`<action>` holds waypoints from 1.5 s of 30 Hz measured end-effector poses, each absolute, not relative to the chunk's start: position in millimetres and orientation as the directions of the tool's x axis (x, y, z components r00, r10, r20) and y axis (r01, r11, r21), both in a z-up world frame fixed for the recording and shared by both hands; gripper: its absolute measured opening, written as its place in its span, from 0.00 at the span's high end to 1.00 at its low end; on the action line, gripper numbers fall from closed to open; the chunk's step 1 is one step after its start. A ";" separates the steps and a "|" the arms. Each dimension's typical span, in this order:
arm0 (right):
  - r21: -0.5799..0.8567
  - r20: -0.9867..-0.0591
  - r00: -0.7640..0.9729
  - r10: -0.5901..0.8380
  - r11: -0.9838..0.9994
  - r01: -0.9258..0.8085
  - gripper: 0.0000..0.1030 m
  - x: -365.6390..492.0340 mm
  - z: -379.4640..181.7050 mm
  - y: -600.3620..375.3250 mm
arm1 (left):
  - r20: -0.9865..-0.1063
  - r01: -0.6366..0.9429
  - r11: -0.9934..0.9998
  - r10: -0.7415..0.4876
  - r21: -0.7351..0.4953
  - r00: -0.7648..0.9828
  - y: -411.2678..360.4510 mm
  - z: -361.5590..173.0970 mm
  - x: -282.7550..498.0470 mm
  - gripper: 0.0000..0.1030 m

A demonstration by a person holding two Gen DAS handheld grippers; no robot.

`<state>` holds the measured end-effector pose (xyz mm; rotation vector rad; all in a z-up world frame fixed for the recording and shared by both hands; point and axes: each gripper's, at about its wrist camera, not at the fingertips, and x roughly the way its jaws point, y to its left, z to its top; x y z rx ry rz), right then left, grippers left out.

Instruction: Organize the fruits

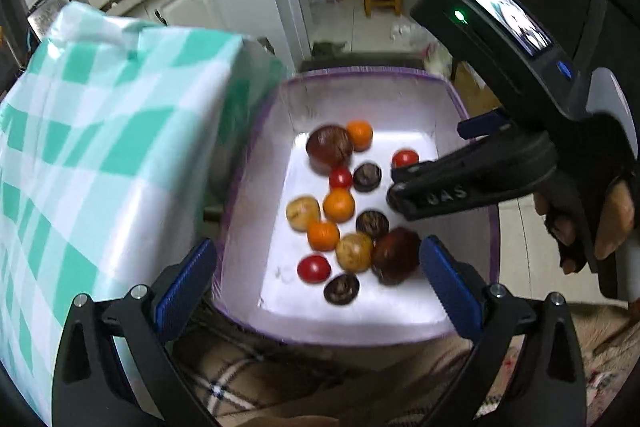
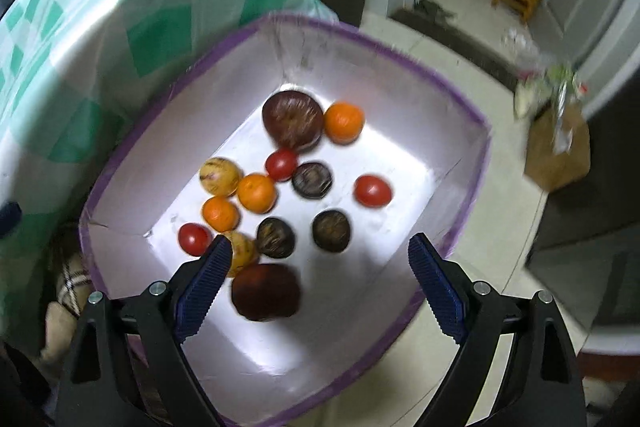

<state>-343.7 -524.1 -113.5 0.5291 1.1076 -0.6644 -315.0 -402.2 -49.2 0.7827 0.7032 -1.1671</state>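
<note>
Right wrist view showed the right gripper spread wide, empty, above the purple-rimmed bin, with the dark red fruit lying loose between its blue pads near the bin's near wall. The left gripper likewise gaped empty over the near edge; the right seemed nearer that fruit.

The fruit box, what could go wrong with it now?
The box sits partly past the checked table, over the floor, so a bump might tip it. The fruits lie loose and touching, like the orange beside the tomato, so grabbing one may roll others.
</note>
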 end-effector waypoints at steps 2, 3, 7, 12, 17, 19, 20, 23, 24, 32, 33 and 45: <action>0.058 -0.931 0.288 -0.226 0.685 0.726 0.16 -339.6 -117.9 -520.8 | -0.825 0.963 0.211 -0.505 0.168 0.254 -402.4 -51.8 -312.5 0.01; 0.055 -0.930 0.286 -0.231 0.683 0.728 0.16 -338.3 -118.8 -519.6 | -0.829 0.963 0.216 -0.500 0.162 0.252 -402.4 -52.1 -311.1 0.01; 0.050 -0.932 0.281 -0.229 0.687 0.725 0.16 -333.4 -125.1 -518.8 | -0.851 0.963 0.230 -0.468 0.144 0.239 -406.8 -63.8 -304.4 0.01; 0.061 -0.936 0.279 -0.216 0.679 0.732 0.16 -333.9 -133.6 -522.6 | -0.860 0.963 0.233 -0.454 0.139 0.234 -407.9 -66.5 -303.6 0.01; 0.072 -0.937 0.281 -0.206 0.676 0.734 0.16 -333.9 -138.1 -523.9 | -0.865 0.963 0.232 -0.444 0.140 0.233 -409.6 -68.6 -303.2 0.01; 0.075 -0.937 0.283 -0.203 0.676 0.733 0.16 -333.7 -139.0 -524.0 | -0.866 0.963 0.231 -0.441 0.141 0.233 -409.7 -68.8 -303.1 0.01; 0.077 -0.938 0.284 -0.201 0.676 0.733 0.16 -333.6 -139.6 -524.1 | -0.867 0.963 0.231 -0.441 0.142 0.233 -409.7 -68.3 -303.1 0.01; 0.081 -0.939 0.282 -0.195 0.674 0.734 0.16 -333.5 -141.6 -523.6 | -0.868 0.963 0.231 -0.439 0.140 0.232 -409.8 -68.6 -302.7 0.01; 0.080 -0.940 0.281 -0.193 0.676 0.733 0.16 -333.3 -141.9 -523.7 | -0.869 0.963 0.231 -0.439 0.140 0.231 -409.8 -69.0 -302.7 0.01; 0.081 -0.943 0.275 -0.186 0.673 0.735 0.16 -332.8 -147.0 -522.9 | -0.871 0.964 0.229 -0.436 0.137 0.228 -410.7 -70.4 -302.1 0.01; 0.082 -0.944 0.275 -0.185 0.673 0.735 0.16 -332.7 -147.5 -523.0 | -0.871 0.964 0.229 -0.435 0.137 0.227 -410.7 -70.5 -302.2 0.01; 0.096 -0.950 0.269 -0.160 0.668 0.738 0.16 -331.3 -156.3 -522.7 | -0.877 0.965 0.227 -0.427 0.131 0.219 -411.3 -72.7 -301.1 0.01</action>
